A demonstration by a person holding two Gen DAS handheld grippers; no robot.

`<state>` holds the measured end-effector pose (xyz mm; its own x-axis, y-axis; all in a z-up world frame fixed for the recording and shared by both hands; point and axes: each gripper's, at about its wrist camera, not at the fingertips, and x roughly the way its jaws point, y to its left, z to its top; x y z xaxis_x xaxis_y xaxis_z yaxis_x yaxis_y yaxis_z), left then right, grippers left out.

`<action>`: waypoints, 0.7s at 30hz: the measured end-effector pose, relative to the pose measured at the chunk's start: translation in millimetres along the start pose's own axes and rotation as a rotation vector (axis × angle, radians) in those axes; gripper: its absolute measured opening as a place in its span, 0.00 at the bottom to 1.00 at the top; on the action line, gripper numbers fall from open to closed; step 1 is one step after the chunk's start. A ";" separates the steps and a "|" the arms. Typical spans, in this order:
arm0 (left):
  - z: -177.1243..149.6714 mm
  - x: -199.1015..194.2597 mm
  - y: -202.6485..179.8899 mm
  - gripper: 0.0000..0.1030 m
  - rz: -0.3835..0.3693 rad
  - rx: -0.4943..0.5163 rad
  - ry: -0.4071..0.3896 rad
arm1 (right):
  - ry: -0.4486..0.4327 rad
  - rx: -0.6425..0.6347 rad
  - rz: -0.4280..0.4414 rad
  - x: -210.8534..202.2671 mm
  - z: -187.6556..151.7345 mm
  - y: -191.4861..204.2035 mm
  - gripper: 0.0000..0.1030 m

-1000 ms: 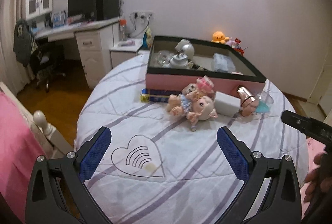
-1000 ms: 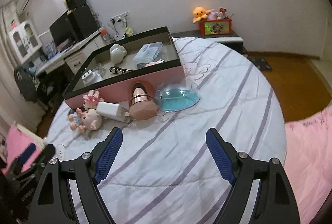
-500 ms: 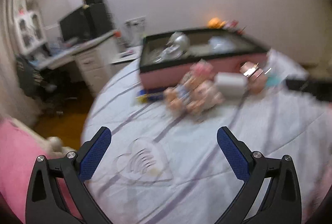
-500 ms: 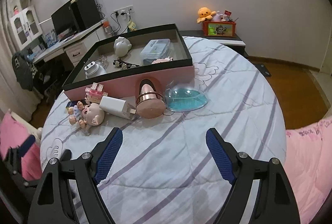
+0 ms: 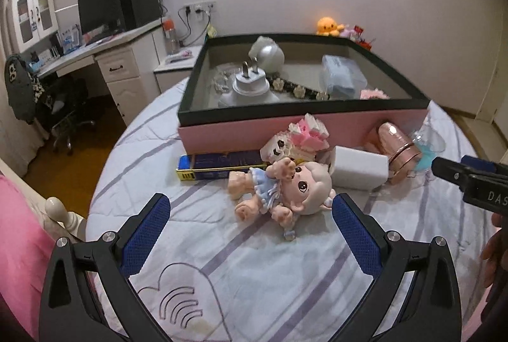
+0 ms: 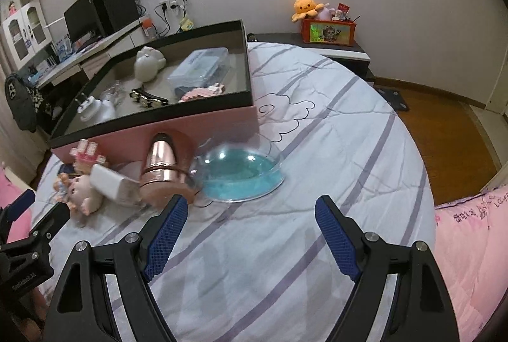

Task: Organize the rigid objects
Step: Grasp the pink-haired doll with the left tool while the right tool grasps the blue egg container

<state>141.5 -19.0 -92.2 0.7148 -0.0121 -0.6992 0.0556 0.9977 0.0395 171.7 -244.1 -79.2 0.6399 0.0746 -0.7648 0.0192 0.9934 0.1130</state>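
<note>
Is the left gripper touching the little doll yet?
Apart. In the left wrist view the left gripper is open, and the doll lies on the bedspread ahead of the fingertips, with striped cloth showing between it and the blue pads.

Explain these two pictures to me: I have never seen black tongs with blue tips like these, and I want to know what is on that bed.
There is no robot here: a person holds a two-finger tool in each hand, with a camera on each looking along its fingers. One picture looks past the left gripper, the other past the right gripper. Both are open and hold nothing. On the striped white bedspread stands a pink box with a black rim that already holds small things. In front of it lie a big-headed doll in a blue dress, a white charger block, a rose-gold metal cylinder, a clear dome with a blue base and a flat dark blue carton.
</note>
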 end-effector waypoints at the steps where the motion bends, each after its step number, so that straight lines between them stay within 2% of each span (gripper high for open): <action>1: 0.6 3.6 -1.2 1.00 -0.003 0.000 0.011 | 0.005 0.000 0.002 2.9 0.7 -1.5 0.81; 7: 5.1 16.8 -7.1 1.00 -0.037 -0.002 0.053 | 0.023 -0.011 0.029 15.1 6.0 -2.1 0.81; 13: 6.7 35.2 -13.1 1.00 -0.036 0.002 0.125 | 0.039 -0.039 0.034 30.7 13.3 1.5 0.81; 15: 6.7 42.3 -9.5 0.92 -0.077 -0.023 0.156 | 0.040 -0.049 0.040 35.3 14.5 0.3 0.81; 17: 6.7 43.3 -6.4 0.89 -0.114 -0.042 0.161 | 0.036 -0.059 0.043 37.6 14.5 0.8 0.79; 18: 6.7 42.7 -6.2 0.83 -0.119 -0.040 0.159 | 0.030 -0.068 0.046 37.2 14.4 1.8 0.73; 20: 6.3 40.3 -7.0 0.79 -0.123 -0.025 0.154 | 0.022 -0.073 0.059 35.2 14.5 1.8 0.66; 21: 5.6 38.7 -6.1 0.74 -0.128 -0.026 0.151 | 0.022 -0.070 0.066 34.1 14.4 0.9 0.66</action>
<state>172.8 -26.0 -115.5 0.5905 -0.1313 -0.7963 0.1200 0.9900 -0.0742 204.5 -241.9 -96.0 0.6207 0.1415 -0.7712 -0.0765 0.9898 0.1201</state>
